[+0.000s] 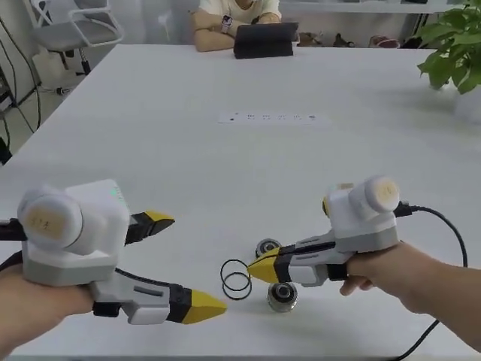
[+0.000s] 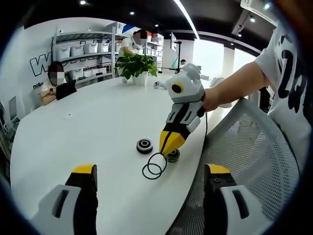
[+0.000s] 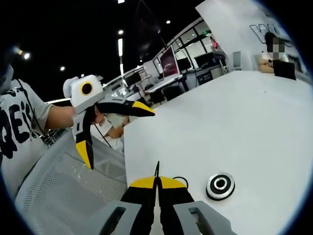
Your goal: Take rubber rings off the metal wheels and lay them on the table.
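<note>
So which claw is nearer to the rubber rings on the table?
Right. The right claw has its tip at the edge of the rings; the left claw is open, farther off to their left.

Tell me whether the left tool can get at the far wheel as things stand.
Probably yes. The left tool is open, with bare table between it and the far wheel; the shut right tool sits beside it, not across.

A long white table (image 1: 225, 83) stands in an office with shelving (image 2: 83, 51), a potted plant (image 1: 451, 45) and ceiling spotlights (image 2: 132, 13).
</note>
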Demonstrator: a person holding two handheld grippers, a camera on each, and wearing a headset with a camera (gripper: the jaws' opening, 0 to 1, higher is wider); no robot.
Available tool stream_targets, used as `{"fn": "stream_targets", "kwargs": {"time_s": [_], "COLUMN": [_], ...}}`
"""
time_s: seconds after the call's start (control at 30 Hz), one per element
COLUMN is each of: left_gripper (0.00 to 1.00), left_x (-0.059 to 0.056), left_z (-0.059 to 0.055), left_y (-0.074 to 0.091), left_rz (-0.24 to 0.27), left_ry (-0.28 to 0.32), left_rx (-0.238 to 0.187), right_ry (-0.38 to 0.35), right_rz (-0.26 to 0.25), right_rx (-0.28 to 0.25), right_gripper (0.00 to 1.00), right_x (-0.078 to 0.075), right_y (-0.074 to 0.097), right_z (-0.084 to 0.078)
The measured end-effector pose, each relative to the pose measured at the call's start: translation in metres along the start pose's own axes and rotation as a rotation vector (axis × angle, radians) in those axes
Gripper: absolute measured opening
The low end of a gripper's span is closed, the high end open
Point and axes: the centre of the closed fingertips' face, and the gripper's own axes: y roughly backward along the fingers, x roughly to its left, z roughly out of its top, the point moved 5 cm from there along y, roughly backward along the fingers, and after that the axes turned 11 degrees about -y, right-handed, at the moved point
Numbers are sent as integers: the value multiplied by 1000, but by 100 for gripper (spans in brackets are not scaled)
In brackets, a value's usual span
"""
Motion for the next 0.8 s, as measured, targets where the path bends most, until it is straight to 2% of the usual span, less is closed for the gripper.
{"fn": "stream_targets", "kwargs": {"time_s": [0.23,0.5,0.7,0.8], "left_gripper": [89,89,88,88], "left_x": [1,1,2,2], "left_z": [-2,-3,-4,-5], "left_y": [4,4,5,5], "left_rz": [16,17,17,18], "left_ry": [3,4,8,8], "left_rx": [0,3,8,11], "right_ry": [-18,-26,-31,-1], "right_rz": [-11,-32,-81,-113], "right_rx": [55,94,114,128], "right_gripper": [0,0,0,0], "right_x": [-2,-3,-10,-14], "right_y": [-11,-20,-21,-20], "right_z": [-9,-16,-20,-22]}}
